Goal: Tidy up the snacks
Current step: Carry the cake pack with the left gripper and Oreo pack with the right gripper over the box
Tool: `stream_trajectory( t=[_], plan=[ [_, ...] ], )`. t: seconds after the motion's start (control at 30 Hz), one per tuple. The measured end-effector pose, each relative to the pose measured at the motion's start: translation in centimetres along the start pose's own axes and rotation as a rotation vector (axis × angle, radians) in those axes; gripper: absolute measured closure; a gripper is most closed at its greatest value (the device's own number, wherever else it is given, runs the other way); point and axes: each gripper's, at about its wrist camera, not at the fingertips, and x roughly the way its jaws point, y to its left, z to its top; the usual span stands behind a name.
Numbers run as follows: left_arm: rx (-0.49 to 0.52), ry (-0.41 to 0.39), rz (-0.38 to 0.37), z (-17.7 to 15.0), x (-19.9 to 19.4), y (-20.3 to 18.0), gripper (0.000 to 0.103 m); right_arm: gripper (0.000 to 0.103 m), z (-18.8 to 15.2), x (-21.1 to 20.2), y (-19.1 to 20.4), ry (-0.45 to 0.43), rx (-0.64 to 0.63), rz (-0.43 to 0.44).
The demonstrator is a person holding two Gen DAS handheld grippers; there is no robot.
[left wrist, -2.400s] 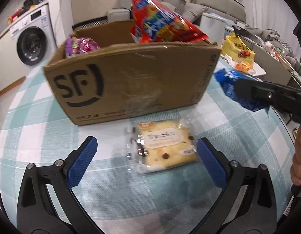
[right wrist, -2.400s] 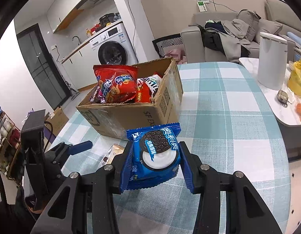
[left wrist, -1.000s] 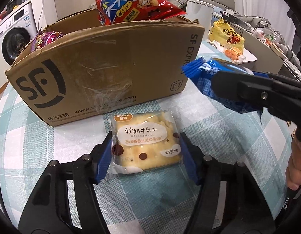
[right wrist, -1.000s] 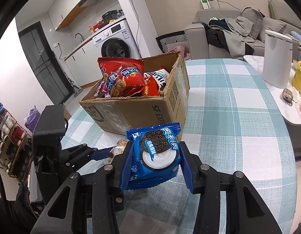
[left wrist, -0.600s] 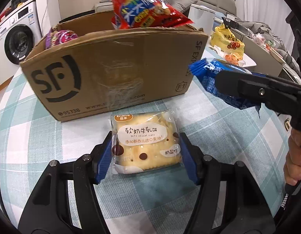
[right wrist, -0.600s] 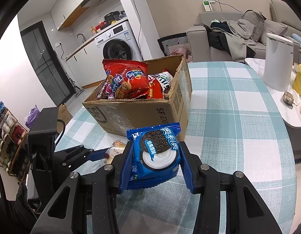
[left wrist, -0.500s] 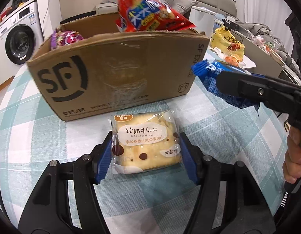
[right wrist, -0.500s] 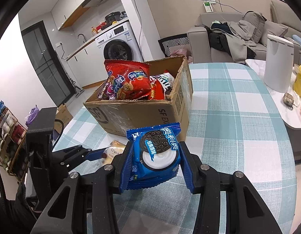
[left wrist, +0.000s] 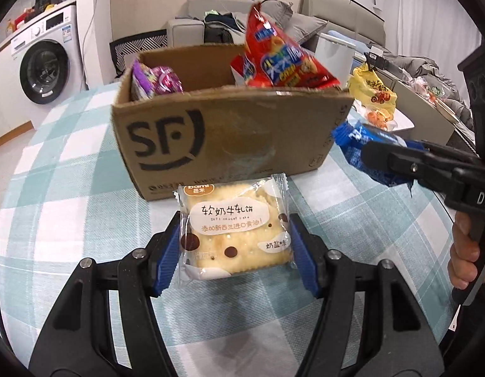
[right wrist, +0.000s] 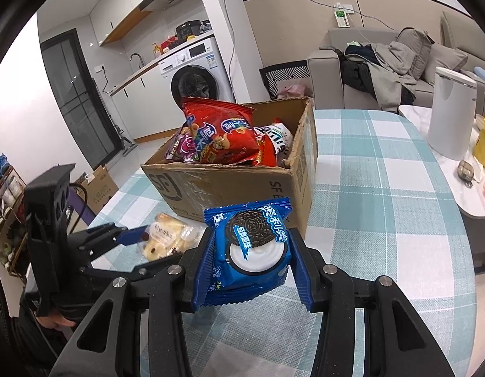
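My left gripper (left wrist: 236, 251) is shut on a clear packet of nougat crackers (left wrist: 234, 229) and holds it above the table, just in front of the cardboard SF box (left wrist: 229, 138). My right gripper (right wrist: 250, 257) is shut on a blue Oreo packet (right wrist: 251, 248), held above the table near the box's front right corner (right wrist: 292, 191). The box holds a red chip bag (right wrist: 223, 135), a purple packet (left wrist: 157, 81) and other snacks. The right gripper with the Oreo packet (left wrist: 368, 154) shows at the right of the left wrist view.
The box stands on a teal-and-white checked tablecloth (right wrist: 383, 188). A white kettle (right wrist: 449, 113) and a yellow bag (left wrist: 372, 91) sit on a side table to the right. A sofa and a washing machine (right wrist: 195, 84) are behind.
My left gripper closed on the cracker packet and lifted it off the table. The view of the box has shifted. My right gripper still holds the Oreo packet, a little closer to the box.
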Motion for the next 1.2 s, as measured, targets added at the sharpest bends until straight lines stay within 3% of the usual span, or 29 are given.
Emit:
stream_trajectory(
  t=[0.63,1.2],
  plan=[
    [-0.025,-0.123,0.012,2.9,-7.8,3.3,0.042,0.057,0.7,-1.6,1.9,-0.081,-0.026,0.027],
    [-0.024,-0.181,0.044,8.1,-9.2,3.5,0.042,0.057,4.1,-2.7,2.2,-0.162,-0.009,0.009]
  ],
)
